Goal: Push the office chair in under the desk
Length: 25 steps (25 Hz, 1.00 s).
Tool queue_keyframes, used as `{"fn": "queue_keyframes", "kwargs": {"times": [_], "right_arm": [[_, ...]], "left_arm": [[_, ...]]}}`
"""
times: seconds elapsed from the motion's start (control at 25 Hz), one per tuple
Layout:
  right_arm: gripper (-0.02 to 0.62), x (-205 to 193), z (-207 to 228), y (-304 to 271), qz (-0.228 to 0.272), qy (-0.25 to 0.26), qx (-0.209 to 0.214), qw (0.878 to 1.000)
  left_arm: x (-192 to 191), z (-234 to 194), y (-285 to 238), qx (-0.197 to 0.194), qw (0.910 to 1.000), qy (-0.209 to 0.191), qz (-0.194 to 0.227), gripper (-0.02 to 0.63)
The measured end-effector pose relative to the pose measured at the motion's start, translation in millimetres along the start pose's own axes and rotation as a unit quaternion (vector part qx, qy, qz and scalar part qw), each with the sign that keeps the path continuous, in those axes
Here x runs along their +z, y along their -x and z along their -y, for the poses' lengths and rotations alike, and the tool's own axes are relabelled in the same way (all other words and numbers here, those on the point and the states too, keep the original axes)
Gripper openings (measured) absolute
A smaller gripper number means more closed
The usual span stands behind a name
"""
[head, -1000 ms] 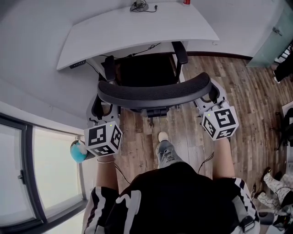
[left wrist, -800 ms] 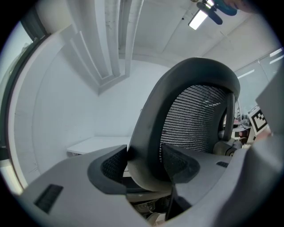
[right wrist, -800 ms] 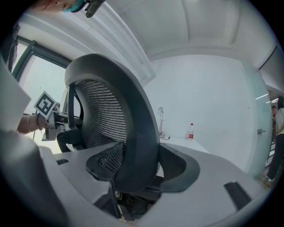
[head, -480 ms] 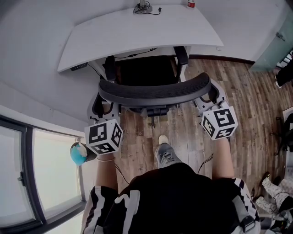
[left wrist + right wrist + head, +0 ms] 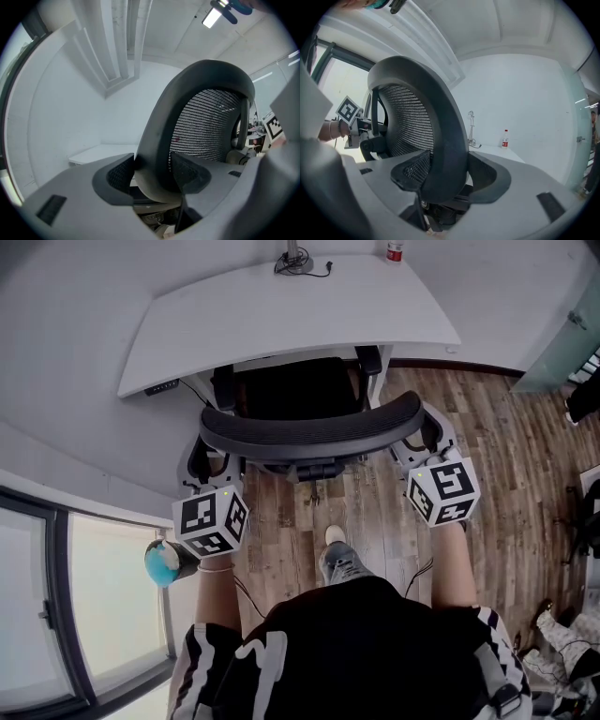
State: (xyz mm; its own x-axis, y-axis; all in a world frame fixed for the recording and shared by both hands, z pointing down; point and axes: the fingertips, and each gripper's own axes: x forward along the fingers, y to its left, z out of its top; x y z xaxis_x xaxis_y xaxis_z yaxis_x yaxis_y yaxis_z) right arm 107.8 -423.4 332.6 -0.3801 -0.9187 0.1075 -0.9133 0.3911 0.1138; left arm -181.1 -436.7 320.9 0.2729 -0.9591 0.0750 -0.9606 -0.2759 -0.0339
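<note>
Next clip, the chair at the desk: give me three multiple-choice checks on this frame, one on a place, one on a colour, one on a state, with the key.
1. Where on the desk does the bottle stand?
A. near edge, left end
B. far edge, toward the right
C. dead centre

2. What colour is the desk top?
A. black
B. white
C. wood brown

3. How is the left gripper?
A. open, touching nothing
B. shut on the bottle
C. shut on the rim of the backrest

Key:
1 B: the head view shows the bottle at the far rim, right of the middle.
2 B: the top is plain white in every view.
3 C: the left gripper view shows both jaws pressed against the backrest's dark rim.
</note>
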Motion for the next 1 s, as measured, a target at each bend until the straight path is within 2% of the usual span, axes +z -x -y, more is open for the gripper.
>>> {"fn": "queue_keyframes", "kwargs": {"times": [1.0], "right_arm": [[0.255,7.2,14.7,-65.8,-0.004,0.002,0.014,1.0]], "left_arm": [[4.3,-29.3,-54.5,0.016,0.9998,0.005,0.012,0.244]]}}
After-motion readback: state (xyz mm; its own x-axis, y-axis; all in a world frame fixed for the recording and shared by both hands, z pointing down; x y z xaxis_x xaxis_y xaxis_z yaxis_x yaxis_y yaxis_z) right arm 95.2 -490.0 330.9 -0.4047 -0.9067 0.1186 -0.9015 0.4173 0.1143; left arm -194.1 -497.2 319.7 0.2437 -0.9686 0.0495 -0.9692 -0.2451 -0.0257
